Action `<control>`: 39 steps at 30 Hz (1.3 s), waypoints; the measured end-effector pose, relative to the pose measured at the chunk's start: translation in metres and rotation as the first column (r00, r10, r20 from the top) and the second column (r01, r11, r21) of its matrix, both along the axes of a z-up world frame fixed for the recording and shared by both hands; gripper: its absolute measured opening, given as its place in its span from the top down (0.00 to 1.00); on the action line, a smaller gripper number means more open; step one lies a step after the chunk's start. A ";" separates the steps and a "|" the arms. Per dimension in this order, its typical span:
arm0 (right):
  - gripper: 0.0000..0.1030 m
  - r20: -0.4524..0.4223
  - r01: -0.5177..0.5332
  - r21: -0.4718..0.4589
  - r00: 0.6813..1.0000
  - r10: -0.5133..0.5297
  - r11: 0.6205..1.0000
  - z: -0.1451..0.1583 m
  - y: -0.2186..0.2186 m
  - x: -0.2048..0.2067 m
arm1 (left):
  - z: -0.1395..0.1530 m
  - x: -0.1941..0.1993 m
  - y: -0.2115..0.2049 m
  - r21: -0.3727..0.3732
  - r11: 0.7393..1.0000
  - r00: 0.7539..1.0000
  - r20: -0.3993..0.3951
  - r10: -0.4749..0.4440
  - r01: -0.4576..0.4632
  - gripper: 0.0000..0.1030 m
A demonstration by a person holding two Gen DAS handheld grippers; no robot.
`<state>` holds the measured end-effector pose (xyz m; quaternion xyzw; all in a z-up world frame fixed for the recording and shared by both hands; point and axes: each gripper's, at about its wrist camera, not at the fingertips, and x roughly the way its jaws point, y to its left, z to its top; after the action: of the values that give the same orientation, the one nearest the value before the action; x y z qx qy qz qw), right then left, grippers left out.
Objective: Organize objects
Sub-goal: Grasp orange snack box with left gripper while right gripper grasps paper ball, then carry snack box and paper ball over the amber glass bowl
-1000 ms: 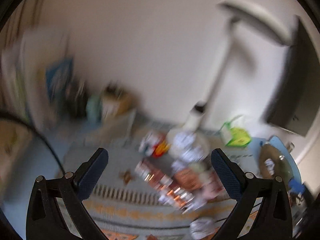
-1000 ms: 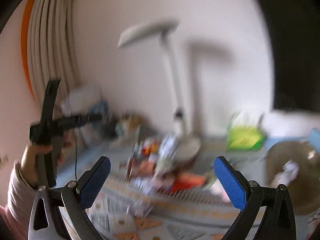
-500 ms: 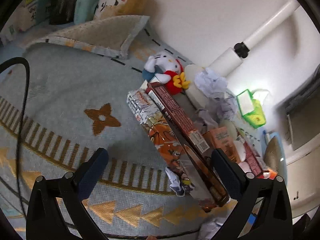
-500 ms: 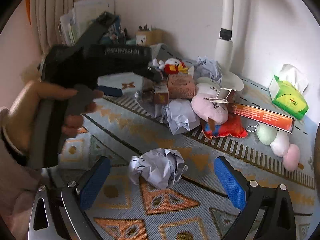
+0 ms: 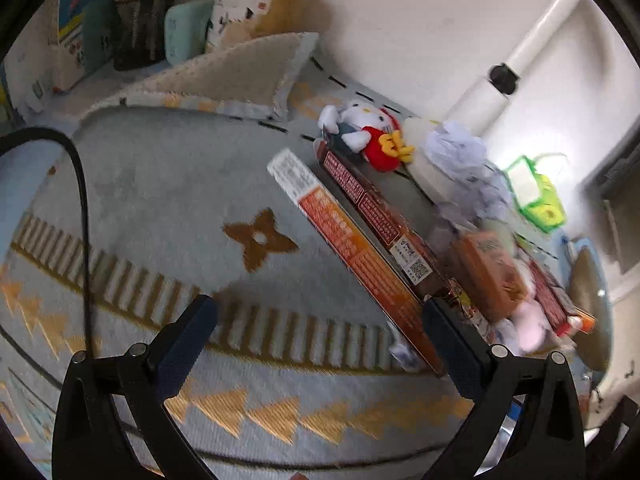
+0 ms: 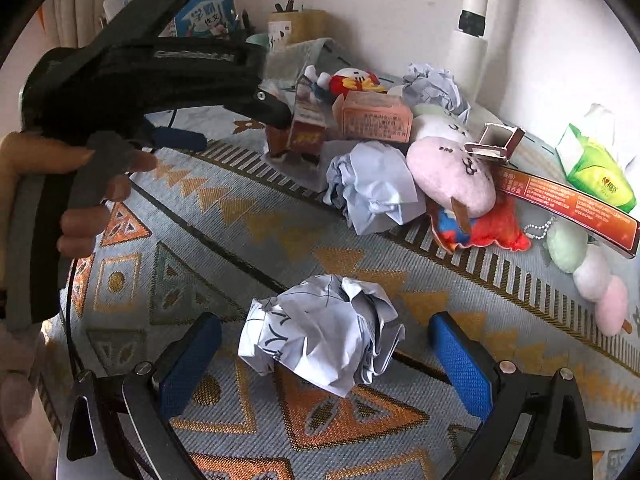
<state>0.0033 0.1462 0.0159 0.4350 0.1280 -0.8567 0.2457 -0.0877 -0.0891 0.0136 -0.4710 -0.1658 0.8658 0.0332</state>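
A crumpled white paper ball [image 6: 324,340] lies on the patterned mat [image 6: 224,248], just ahead of my open right gripper [image 6: 324,364] and between its blue pads. Beyond it sits a pile: another paper ball [image 6: 372,188], a pink plush [image 6: 452,176], an orange carton [image 6: 376,120] and a long red box [image 6: 568,204]. In the left wrist view my open left gripper [image 5: 316,344] hovers over the mat [image 5: 160,200]; its right pad [image 5: 448,344] is close to the end of a long orange box [image 5: 352,248] lying beside a darker red box [image 5: 380,212] and a white-and-red plush [image 5: 368,132].
A hand [image 6: 60,184] holds the other gripper at the left of the right wrist view. A white lamp post [image 5: 516,60], a green tissue pack [image 5: 536,196], a pen holder [image 5: 140,28] and books stand along the wall. A black cable [image 5: 82,200] crosses the mat.
Both views swung down from the blurred wall and lamp onto the mat. The right gripper came close over the crumpled paper ball; the left one moved nearer the long boxes.
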 end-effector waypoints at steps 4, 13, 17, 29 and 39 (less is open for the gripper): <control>0.00 0.000 0.000 0.000 1.000 0.000 1.000 -0.001 0.003 0.000 | 0.001 -0.016 -0.007 -0.030 0.997 0.998 0.019 0.066 -0.066 0.00; 0.00 0.000 -0.001 0.001 1.000 0.001 1.000 -0.001 0.003 0.001 | -0.006 -0.023 0.015 -0.236 0.968 0.997 -0.005 0.083 -0.082 0.00; 0.00 0.000 -0.001 0.002 1.000 0.001 1.000 0.000 0.007 0.001 | -0.008 -0.006 0.011 -0.270 0.960 0.996 -0.068 0.061 -0.077 0.12; 0.54 -0.012 0.058 -0.118 0.998 -0.060 0.991 0.009 0.033 0.001 | 0.003 0.019 -0.003 -0.026 0.998 0.984 -0.171 0.055 -0.060 0.78; 0.54 -0.041 0.095 -0.265 0.993 -0.109 0.959 0.044 0.038 0.021 | 0.045 0.044 -0.009 0.019 0.998 0.959 -0.274 0.069 -0.066 0.78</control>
<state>0.0243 0.1845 0.0594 0.3808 -0.0026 -0.8893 0.2531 -0.0435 -0.0982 0.0591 -0.3403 -0.1797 0.9225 0.0288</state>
